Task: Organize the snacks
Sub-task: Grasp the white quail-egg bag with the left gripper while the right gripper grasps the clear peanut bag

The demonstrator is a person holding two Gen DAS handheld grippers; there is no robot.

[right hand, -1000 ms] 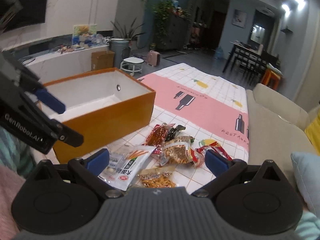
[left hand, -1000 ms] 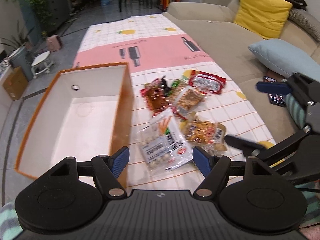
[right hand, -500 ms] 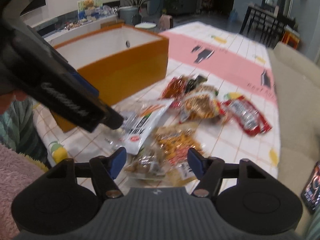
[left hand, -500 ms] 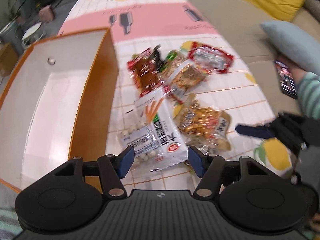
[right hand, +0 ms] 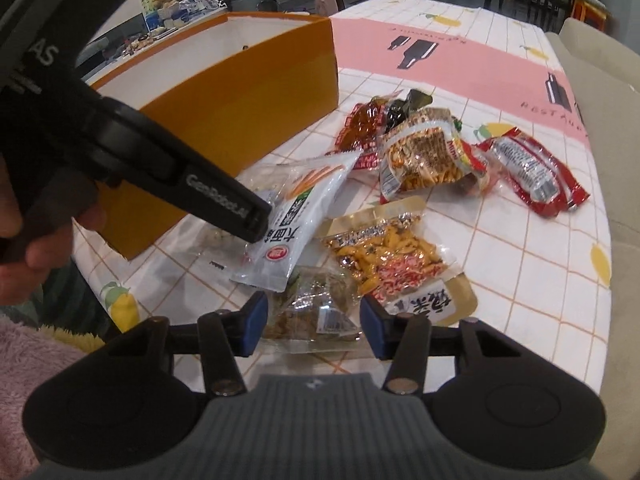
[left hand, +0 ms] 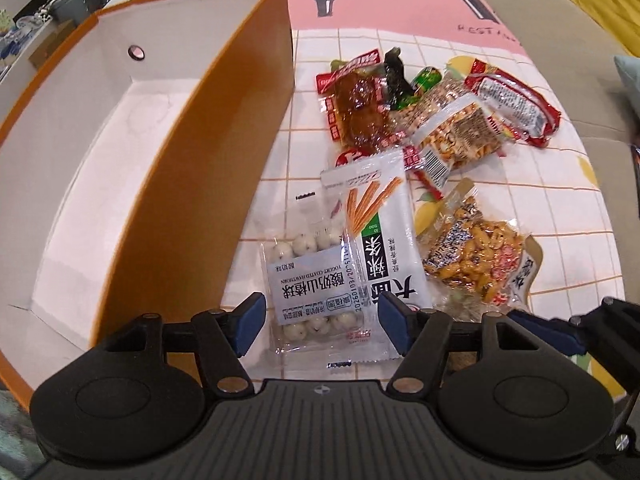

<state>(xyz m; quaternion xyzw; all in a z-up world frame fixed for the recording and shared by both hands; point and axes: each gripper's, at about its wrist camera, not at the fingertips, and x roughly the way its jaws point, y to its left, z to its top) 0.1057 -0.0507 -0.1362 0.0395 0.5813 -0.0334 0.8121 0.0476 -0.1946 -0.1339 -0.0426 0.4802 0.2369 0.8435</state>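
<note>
An open orange box (left hand: 224, 152) with a white inside stands on the left of the table; it also shows in the right wrist view (right hand: 248, 92). Several snack packets lie beside it. My left gripper (left hand: 318, 326) is open, its pads either side of a clear packet of white balls (left hand: 308, 284) and a white stick-snack packet (left hand: 378, 240). My right gripper (right hand: 312, 330) is open around a clear packet of brownish snacks (right hand: 316, 312). A gold packet (right hand: 396, 264) lies just beyond it. The left gripper's finger (right hand: 224, 208) touches the white packet (right hand: 296, 220).
Farther out lie a dark-red meat packet (left hand: 356, 104), a peanut packet (left hand: 460, 136) and a red packet (left hand: 516, 104) on the checked tablecloth (left hand: 552, 208). A beige sofa (left hand: 580, 32) borders the table on the right.
Both grippers have dropped lower and closer to the near packets. The left one now straddles the white packets, the right one the clear brownish packet. Both openings have narrowed a little.
</note>
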